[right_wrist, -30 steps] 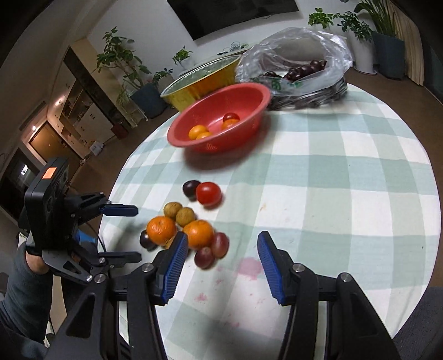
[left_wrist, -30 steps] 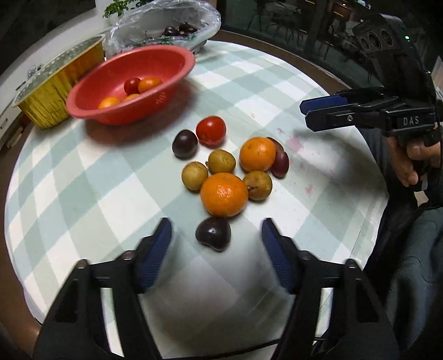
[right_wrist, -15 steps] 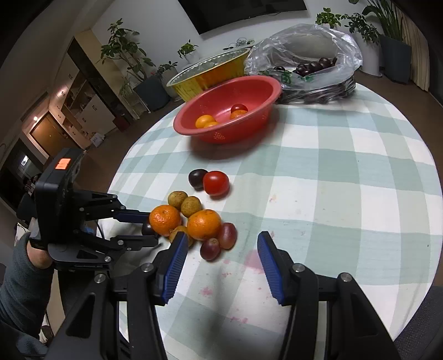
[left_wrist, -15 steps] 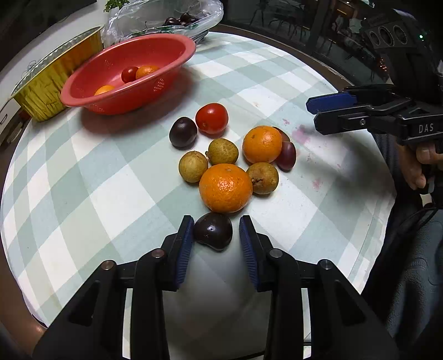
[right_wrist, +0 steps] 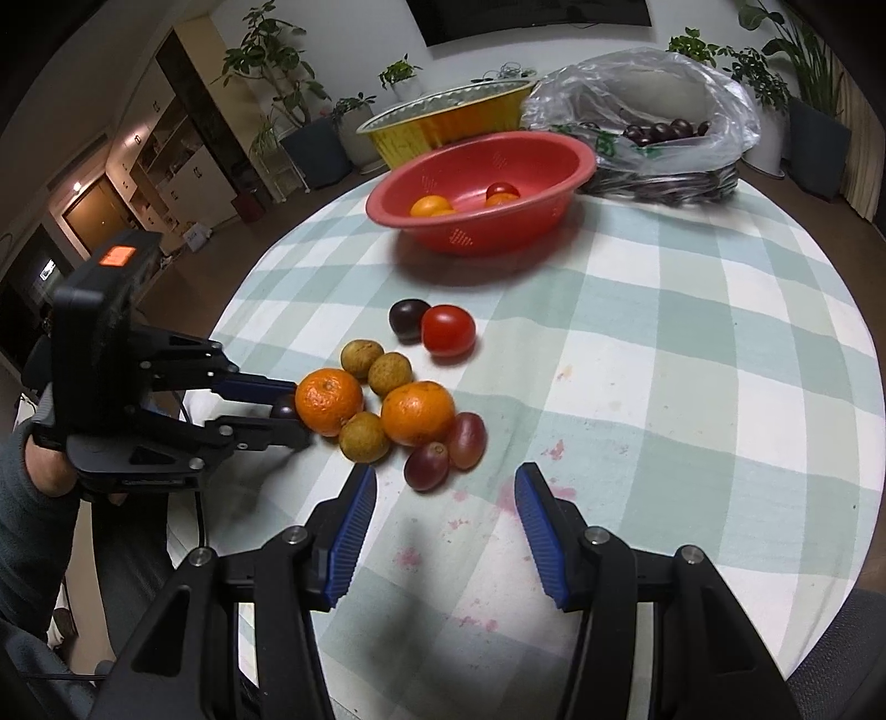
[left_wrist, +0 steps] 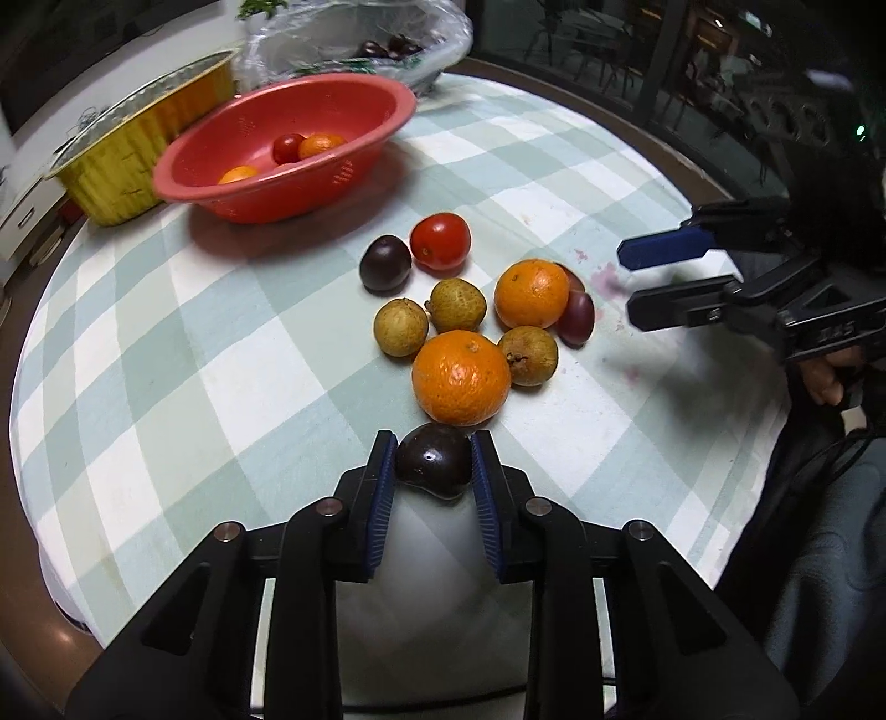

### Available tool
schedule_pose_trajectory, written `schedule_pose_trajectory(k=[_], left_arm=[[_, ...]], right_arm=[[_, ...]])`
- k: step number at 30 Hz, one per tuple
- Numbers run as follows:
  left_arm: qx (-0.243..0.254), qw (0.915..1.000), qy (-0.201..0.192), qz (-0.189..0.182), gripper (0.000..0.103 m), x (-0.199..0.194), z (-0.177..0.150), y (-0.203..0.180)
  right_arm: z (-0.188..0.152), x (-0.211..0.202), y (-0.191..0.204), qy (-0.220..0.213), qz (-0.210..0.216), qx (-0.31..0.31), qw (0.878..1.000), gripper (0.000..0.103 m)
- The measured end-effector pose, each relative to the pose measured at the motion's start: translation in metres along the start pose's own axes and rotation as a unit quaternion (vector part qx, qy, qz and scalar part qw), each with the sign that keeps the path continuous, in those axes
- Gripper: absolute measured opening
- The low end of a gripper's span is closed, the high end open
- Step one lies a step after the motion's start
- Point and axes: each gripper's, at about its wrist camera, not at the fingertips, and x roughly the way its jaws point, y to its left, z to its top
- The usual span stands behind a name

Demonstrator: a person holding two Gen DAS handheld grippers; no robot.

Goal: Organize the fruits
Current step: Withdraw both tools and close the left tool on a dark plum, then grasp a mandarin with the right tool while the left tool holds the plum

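Left wrist view: a round table (left_wrist: 166,354) under a green-and-white checked cloth. At the far left, a red colander bowl (left_wrist: 288,149) holds a small tomato and two oranges; a yellow foil tray (left_wrist: 138,149) stands behind it, beside a clear plastic bag (left_wrist: 354,33) of dark fruit. Loose fruit lies mid-table. The left gripper (left_wrist: 433,471) is clamped on a dark plum (left_wrist: 434,461) at the near edge, just in front of a large orange (left_wrist: 461,376).

Right wrist view: a dim living room with potted plants (right_wrist: 266,61) and a cupboard (right_wrist: 183,160) far left. The right gripper (right_wrist: 446,487) hangs over the stained cloth with its jaws apart and nothing between them, just nearer than two red grapes (right_wrist: 443,454).
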Motion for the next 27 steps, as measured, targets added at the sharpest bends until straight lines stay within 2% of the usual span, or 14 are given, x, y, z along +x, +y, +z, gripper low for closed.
schedule_pose_trajectory(k=[5,17,27], left_arm=[[-0.059,0.9979,-0.025,0.004,0.025,-0.015,-0.016,0.005],[-0.112,0.9920,-0.059,0.000,0.025,-0.030,-0.034,-0.008],[-0.127,0.9899,-0.063,-0.006,0.025,-0.028,-0.040,-0.010]], right_arm=[[0.002,0.002,0.007,0.006,-0.008,-0.020,1.000,0.055],[0.023,0.018,0.028,0.017,-0.029,-0.085,0.996,0.053],[0.034,0.038,0.041,0.064,-0.040,-0.196,0.978,0.053]])
